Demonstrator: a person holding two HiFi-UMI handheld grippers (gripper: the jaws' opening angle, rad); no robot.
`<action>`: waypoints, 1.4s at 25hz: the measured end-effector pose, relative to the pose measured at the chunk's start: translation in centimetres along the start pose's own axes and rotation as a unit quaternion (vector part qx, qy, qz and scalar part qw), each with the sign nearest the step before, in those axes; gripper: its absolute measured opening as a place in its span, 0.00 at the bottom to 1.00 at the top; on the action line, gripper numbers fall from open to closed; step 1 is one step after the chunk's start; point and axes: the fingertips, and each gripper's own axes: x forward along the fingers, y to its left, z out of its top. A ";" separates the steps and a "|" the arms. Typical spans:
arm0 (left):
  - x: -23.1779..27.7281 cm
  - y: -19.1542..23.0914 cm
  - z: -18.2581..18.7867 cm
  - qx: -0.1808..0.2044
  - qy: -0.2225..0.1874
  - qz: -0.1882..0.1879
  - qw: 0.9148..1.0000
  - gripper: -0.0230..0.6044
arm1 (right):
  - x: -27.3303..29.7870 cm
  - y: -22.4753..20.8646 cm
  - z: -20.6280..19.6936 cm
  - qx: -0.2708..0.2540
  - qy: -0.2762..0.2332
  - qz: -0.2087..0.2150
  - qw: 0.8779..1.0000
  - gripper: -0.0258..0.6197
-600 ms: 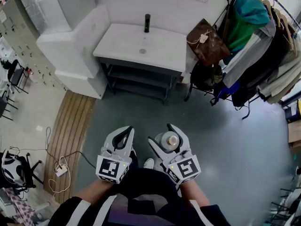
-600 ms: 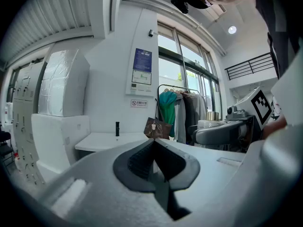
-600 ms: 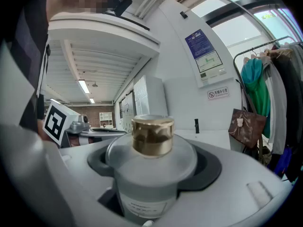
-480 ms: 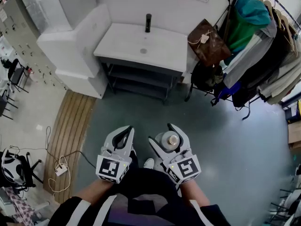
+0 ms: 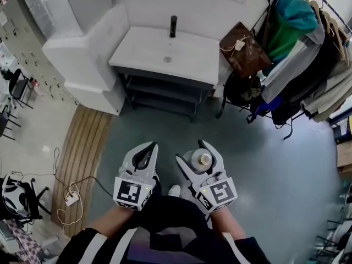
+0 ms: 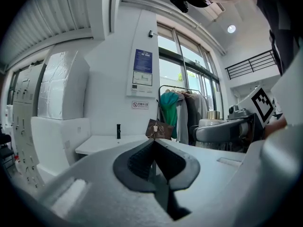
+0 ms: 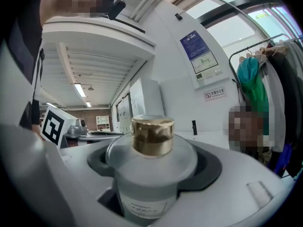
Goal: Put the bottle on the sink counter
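Note:
A clear bottle (image 5: pixel 201 159) with a gold cap (image 7: pixel 152 135) stands upright between the jaws of my right gripper (image 5: pixel 193 153), which is shut on its body (image 7: pixel 150 174). To its left at the same height, my left gripper (image 5: pixel 146 147) is shut with nothing in it; its pads meet (image 6: pixel 154 145) in the left gripper view. The white sink counter (image 5: pixel 144 49) with a black faucet (image 5: pixel 172 26) stands ahead against the wall, well beyond both grippers. The same counter (image 6: pixel 99 144) shows far off in the left gripper view.
A brown handbag (image 5: pixel 242 49) hangs just right of the counter, beside a rack of clothes (image 5: pixel 308 54). White cabinets (image 5: pixel 82 54) stand to the counter's left. A wooden mat (image 5: pixel 82 153) and a power strip with cable (image 5: pixel 71 198) lie on the grey floor at the left.
Both grippers have edged slightly forward toward the counter. The bottle stays held in the right one, and the left stays shut.

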 end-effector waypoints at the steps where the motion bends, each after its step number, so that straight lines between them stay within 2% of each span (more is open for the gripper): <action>1: 0.4 0.1 0.2 0.001 -0.002 0.000 1.000 0.04 | 0.3 -0.2 0.2 -0.002 -0.002 -0.001 1.000 0.57; 11: 5.2 3.2 1.8 0.021 -0.007 -0.008 1.000 0.04 | 4.9 -3.0 2.1 -0.009 -0.015 -0.030 0.999 0.57; 26: 14.2 11.2 4.1 0.019 -0.020 -0.086 0.996 0.04 | 15.0 -6.8 4.4 -0.018 -0.005 -0.104 0.994 0.57; 35: 16.2 14.7 4.0 0.017 -0.018 -0.085 0.996 0.04 | 18.8 -8.1 3.7 -0.015 0.007 -0.116 0.993 0.57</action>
